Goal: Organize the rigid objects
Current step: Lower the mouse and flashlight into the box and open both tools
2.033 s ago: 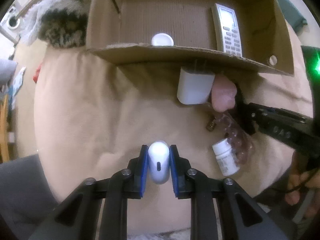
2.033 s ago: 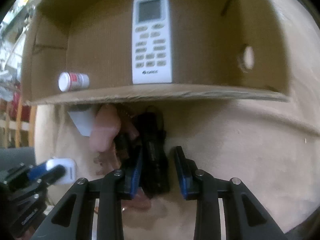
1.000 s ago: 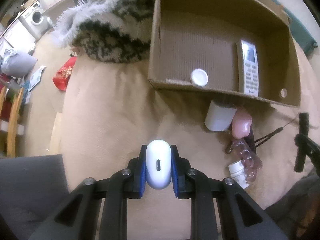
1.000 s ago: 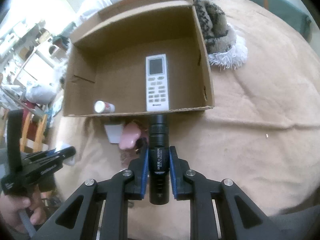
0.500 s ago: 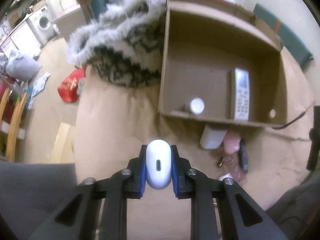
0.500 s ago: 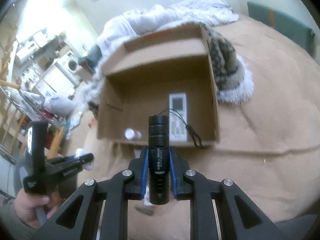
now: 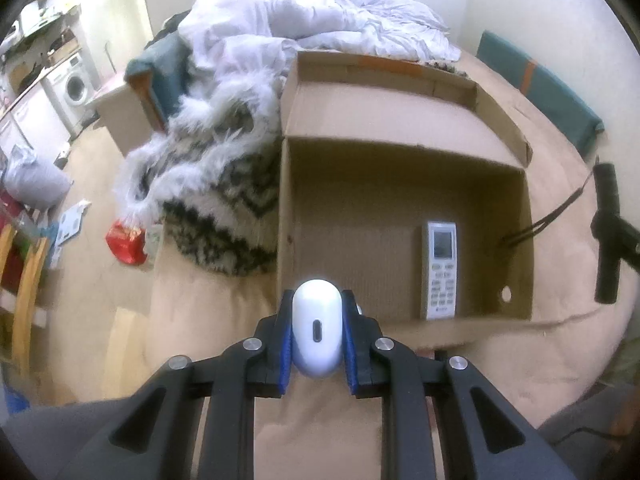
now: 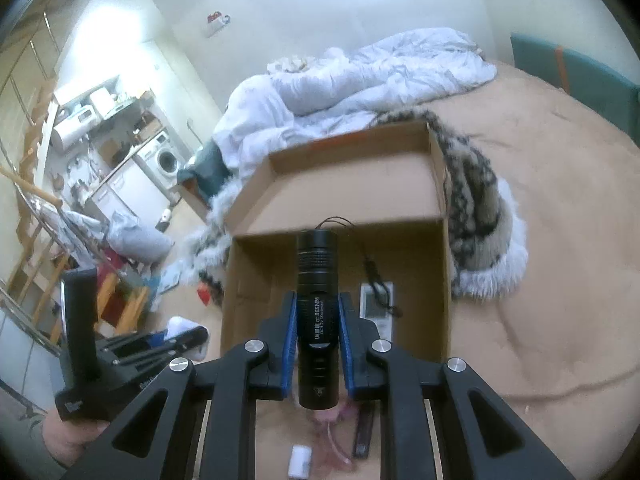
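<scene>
My left gripper (image 7: 317,334) is shut on a white oval case (image 7: 317,330), held above the near left corner of the open cardboard box (image 7: 400,168). A white remote control (image 7: 440,268) lies in the box at the right. My right gripper (image 8: 318,330) is shut on a black flashlight (image 8: 318,312), held high over the box (image 8: 340,208); its cord hangs down over the remote (image 8: 376,304). The flashlight (image 7: 608,240) also shows at the right edge of the left wrist view.
The box sits on a tan bedspread (image 7: 560,360). A furry patterned blanket (image 7: 208,184) and a white duvet (image 7: 320,16) lie beside and behind it. A white bottle (image 8: 300,460), a pink item (image 8: 336,416) and a dark stick (image 8: 364,432) lie before the box.
Both grippers have risen and drawn back from the bed, each holding its object. The right gripper closed on the flashlight and lifted it from the pile in front of the box.
</scene>
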A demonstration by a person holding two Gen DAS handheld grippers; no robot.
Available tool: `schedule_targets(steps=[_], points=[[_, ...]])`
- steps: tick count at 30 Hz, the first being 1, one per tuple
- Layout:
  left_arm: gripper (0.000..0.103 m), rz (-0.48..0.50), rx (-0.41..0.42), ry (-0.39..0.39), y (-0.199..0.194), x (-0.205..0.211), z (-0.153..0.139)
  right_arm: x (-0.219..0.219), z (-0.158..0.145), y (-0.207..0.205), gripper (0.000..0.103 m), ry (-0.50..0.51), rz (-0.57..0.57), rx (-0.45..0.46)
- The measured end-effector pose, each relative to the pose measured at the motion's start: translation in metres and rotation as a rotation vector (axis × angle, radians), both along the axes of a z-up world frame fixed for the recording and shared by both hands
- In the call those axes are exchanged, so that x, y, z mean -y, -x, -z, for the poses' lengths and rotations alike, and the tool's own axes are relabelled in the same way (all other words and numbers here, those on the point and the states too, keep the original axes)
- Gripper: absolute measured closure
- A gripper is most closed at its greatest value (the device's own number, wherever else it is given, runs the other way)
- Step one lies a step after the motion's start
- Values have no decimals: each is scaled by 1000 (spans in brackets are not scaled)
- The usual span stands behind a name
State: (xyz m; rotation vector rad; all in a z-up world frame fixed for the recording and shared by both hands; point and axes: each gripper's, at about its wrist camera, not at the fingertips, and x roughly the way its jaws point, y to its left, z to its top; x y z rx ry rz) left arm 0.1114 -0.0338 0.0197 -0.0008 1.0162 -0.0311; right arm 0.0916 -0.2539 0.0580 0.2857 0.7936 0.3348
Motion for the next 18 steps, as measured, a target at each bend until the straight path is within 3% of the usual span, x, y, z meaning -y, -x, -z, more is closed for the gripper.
schedule_targets(steps=[6,18], points=[[84,-1,-16,-16,-30,9,17,4,16,-31,83,5,11,-20],[84,16,-93,-31,-61,24,80,-1,109,-67,83,60,13,-208]])
